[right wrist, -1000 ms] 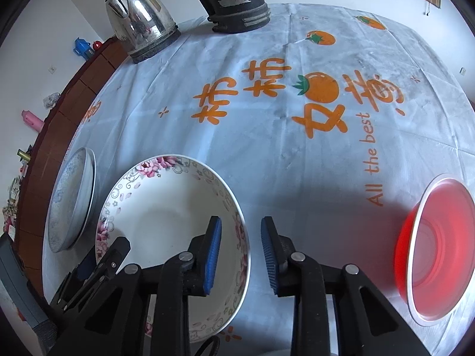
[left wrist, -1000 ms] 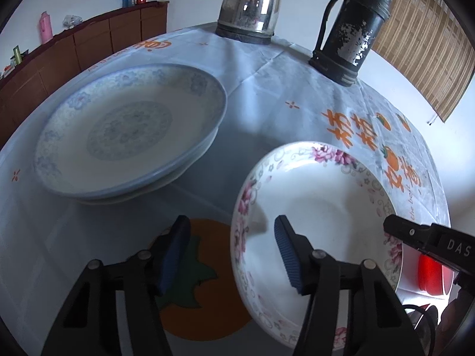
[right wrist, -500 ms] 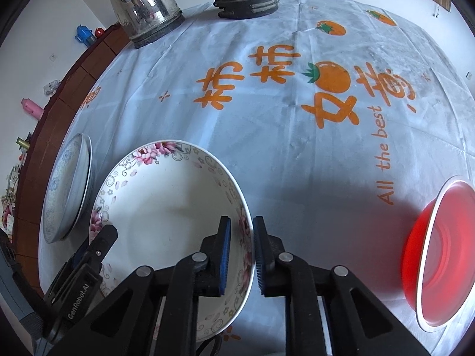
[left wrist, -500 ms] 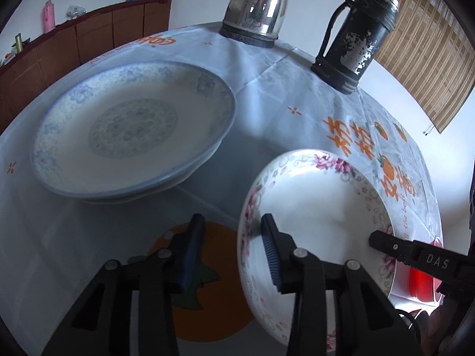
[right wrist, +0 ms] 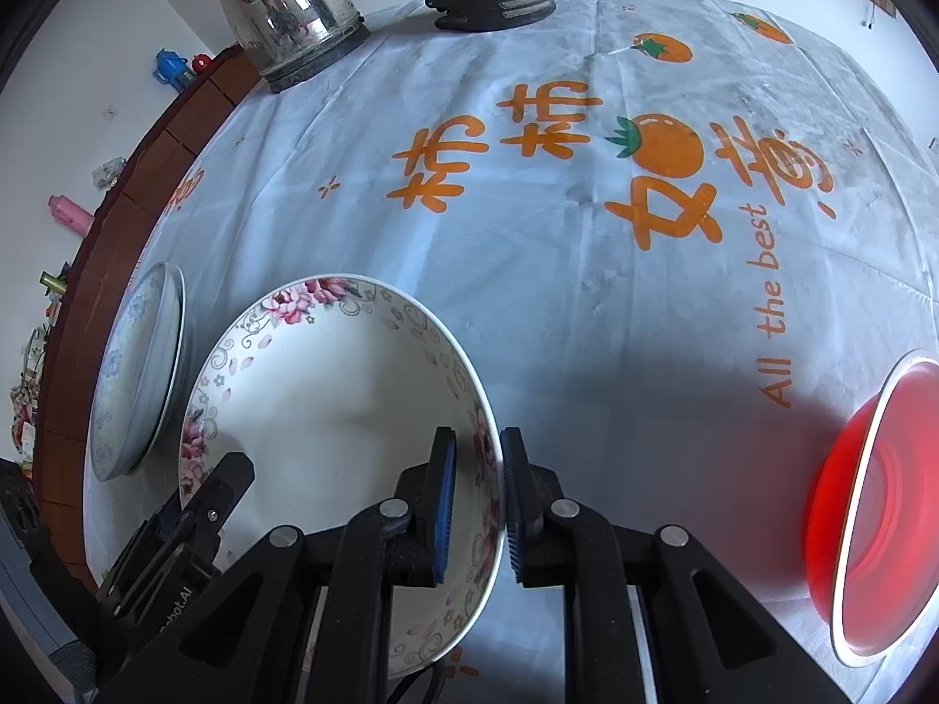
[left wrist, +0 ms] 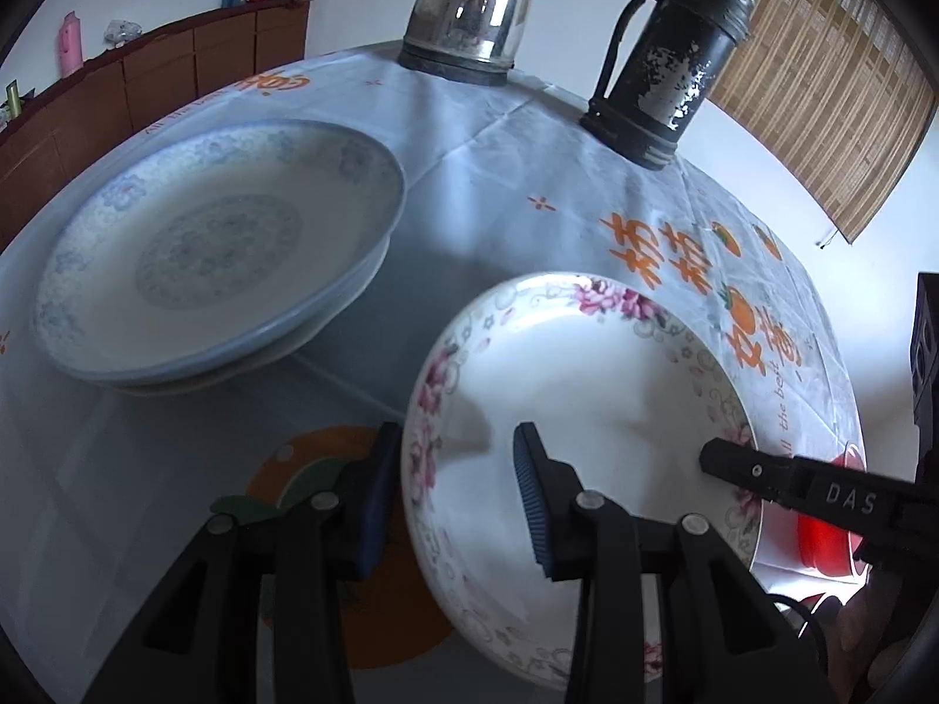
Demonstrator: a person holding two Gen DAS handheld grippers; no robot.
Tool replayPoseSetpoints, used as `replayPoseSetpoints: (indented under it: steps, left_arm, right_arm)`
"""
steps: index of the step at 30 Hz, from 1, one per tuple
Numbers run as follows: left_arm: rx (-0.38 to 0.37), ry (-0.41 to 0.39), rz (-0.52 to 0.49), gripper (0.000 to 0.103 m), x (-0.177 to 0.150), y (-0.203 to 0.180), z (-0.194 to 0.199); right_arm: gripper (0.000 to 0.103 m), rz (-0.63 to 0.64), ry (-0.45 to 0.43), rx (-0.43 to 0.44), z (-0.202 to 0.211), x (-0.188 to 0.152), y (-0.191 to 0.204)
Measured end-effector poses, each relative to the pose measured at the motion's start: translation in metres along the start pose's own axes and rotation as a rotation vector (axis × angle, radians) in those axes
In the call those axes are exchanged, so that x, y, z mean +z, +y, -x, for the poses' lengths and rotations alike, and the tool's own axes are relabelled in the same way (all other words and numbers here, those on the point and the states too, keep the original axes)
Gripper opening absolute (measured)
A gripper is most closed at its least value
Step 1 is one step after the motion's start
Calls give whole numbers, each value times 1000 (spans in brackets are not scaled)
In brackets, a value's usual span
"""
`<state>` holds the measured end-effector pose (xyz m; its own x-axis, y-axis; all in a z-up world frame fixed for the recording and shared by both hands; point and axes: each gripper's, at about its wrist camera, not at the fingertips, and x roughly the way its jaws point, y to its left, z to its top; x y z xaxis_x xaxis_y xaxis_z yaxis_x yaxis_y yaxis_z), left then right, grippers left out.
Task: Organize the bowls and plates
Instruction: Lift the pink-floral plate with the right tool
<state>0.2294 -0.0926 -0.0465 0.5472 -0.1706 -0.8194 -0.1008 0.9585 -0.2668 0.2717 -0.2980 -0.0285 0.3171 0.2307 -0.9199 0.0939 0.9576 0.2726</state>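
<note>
A white bowl with pink flowers on its rim [left wrist: 593, 387] is held between both grippers, above the tablecloth. My left gripper [left wrist: 455, 487] is shut on its left rim, one finger inside and one outside. My right gripper [right wrist: 476, 498] is shut on the bowl's right rim [right wrist: 487, 446] in the same way. Each gripper shows in the other's view. Two stacked blue-patterned plates [left wrist: 217, 252] sit to the left, also seen in the right wrist view [right wrist: 135, 364]. A red bowl [right wrist: 880, 504] sits at the right.
A steel kettle [left wrist: 469, 12] and a black flask [left wrist: 675, 53] stand at the far side of the round table [right wrist: 587, 246], which has a white cloth with orange print. A wooden sideboard [left wrist: 117, 94] runs along the left wall.
Both grippers have closed on the flowered bowl's rim, the left from wide open. The bowl has risen slightly and tilted.
</note>
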Motion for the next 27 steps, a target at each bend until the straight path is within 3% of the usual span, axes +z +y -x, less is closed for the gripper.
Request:
replayPoseSetpoints:
  steps: [7, 27]
  left_arm:
    - [-11, 10, -23, 21, 4, 1, -2]
    - [-22, 6, -45, 20, 3, -1, -3]
  right_arm:
    - [16, 18, 37, -24, 3, -9, 4]
    - [21, 0, 8, 7, 5, -12, -5]
